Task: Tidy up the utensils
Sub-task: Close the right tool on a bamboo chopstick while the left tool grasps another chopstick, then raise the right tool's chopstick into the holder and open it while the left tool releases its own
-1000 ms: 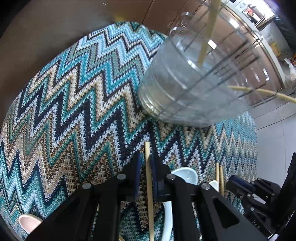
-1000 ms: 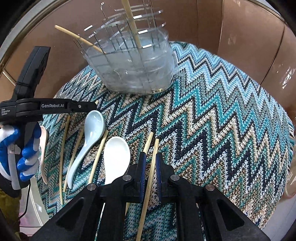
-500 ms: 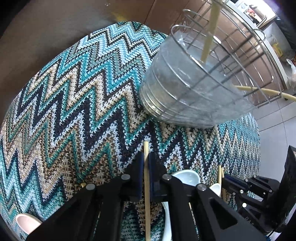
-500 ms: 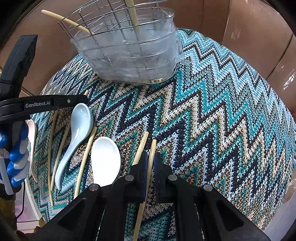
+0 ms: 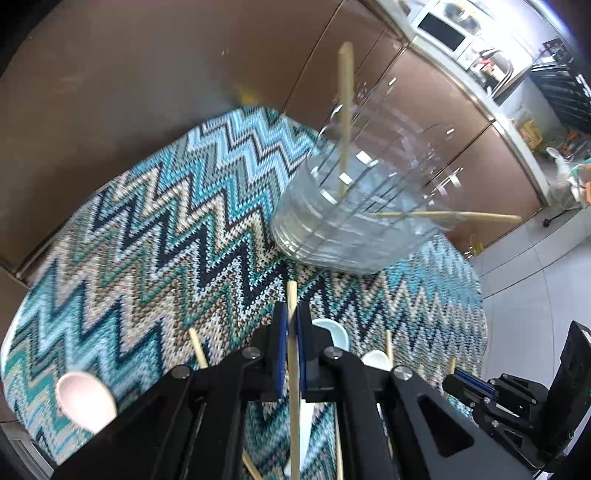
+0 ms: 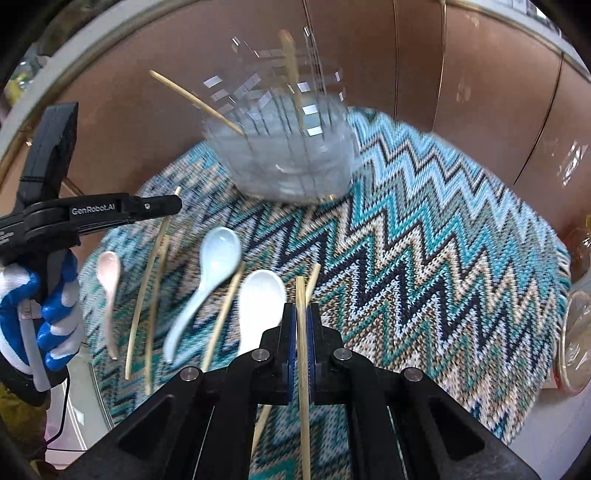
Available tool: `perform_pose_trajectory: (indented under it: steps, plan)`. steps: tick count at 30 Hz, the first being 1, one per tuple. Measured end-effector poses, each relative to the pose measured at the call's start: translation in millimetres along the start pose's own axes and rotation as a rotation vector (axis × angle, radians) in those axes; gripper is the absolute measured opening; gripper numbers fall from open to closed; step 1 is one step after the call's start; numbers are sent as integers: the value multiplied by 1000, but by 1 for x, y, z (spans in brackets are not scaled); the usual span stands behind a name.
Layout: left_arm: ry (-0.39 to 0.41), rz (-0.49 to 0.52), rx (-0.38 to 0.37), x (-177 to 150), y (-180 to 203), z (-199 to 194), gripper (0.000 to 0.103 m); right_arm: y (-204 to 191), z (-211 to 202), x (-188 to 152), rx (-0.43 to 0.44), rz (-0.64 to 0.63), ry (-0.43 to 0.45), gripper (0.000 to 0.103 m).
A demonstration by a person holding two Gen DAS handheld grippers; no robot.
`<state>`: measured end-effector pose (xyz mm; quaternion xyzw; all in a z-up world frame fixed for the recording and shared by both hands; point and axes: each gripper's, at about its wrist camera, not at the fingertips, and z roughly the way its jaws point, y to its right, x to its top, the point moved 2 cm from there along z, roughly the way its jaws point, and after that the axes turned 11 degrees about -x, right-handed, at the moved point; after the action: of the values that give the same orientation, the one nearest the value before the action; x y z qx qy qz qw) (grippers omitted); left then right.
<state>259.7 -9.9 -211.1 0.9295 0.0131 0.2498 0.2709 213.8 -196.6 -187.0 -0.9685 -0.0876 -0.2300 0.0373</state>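
Note:
My left gripper (image 5: 291, 308) is shut on a wooden chopstick (image 5: 291, 291), held above the zigzag mat (image 5: 147, 240). My right gripper (image 6: 302, 308) is shut on another chopstick (image 6: 301, 286), also lifted. Beyond both stands the clear utensil holder (image 5: 354, 229) (image 6: 291, 162). It holds one upright chopstick (image 5: 345, 110) and one leaning chopstick (image 5: 461, 215). On the mat lie a pink spoon (image 6: 109, 273), a light blue spoon (image 6: 218, 254), a white spoon (image 6: 260, 299) and several loose chopsticks (image 6: 221, 317). The left gripper (image 6: 173, 203) shows at the left of the right wrist view.
A blue-and-white gloved hand (image 6: 55, 314) holds the left gripper's handle. Brown cabinet fronts (image 6: 480, 92) stand behind the round table. A plastic-wrapped item (image 6: 576, 332) sits at the mat's right edge. A kitchen counter with a microwave (image 5: 439, 27) is far off.
Both grippers have risen off the mat, each carrying its chopstick. The left jaws closed fully on theirs. The holder now sits farther away and lower in both views.

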Motion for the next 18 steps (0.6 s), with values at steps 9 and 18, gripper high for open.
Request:
perform_pose_trajectory:
  steps: [9, 18]
  plan:
    - [116, 61, -17, -17, 30, -70, 4, -12, -81, -21, -17, 6, 157, 6]
    - [224, 93, -40, -42, 53, -138, 4, -37, -156, -48, -31, 5, 288, 5]
